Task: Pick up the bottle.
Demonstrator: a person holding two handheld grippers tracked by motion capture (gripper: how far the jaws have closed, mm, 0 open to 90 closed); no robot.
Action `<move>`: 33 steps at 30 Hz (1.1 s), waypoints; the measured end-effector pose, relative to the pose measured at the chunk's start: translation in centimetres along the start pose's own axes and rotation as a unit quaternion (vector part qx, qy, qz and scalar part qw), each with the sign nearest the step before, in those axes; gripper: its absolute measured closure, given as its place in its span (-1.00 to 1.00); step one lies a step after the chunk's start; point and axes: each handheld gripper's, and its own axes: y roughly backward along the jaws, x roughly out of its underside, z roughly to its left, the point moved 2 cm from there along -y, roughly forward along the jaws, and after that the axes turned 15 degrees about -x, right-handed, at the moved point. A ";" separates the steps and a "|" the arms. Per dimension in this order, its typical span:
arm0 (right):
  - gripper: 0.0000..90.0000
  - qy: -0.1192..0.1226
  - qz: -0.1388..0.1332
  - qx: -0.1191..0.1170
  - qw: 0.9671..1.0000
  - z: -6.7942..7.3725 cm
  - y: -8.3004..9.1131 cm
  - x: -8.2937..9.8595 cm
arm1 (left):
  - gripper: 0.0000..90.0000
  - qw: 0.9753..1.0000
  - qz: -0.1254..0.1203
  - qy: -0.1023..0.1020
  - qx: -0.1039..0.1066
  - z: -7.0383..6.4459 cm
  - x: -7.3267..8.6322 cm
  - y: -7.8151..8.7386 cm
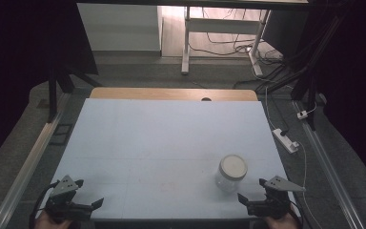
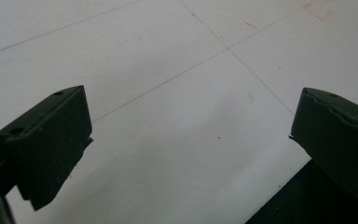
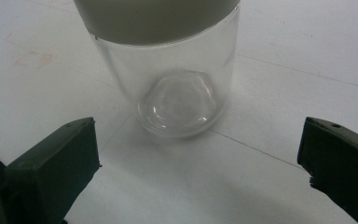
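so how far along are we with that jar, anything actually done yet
Nothing looks done: the glass jar stands upright on the table with its lid on. In hand, nothing; both the left tongs and right tongs are open and empty, the right aimed at the jar. Grasping and anything after is left.

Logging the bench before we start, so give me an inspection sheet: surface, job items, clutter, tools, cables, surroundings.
Surface: pale blue mat over a wooden table; faint grid lines and small red marks.
Job's things: one clear glass jar, upright, pale lid on, looks empty, near right part of the mat.
Clutter: nothing seen.
Grippers: left tool open over bare mat at the near left edge; right tool open, just short of the jar, not touching it.
Cables: one trails from each tool; more lie on the floor beyond, with a power strip at right.
Surroundings: dark room, white desk legs behind, rails along both sides.
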 end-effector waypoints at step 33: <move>-1.00 0.031 0.008 -0.011 0.999 0.3 -2.7 -2.1 | -1.00 1.000 0.007 0.006 0.006 0.1 0.0 -0.1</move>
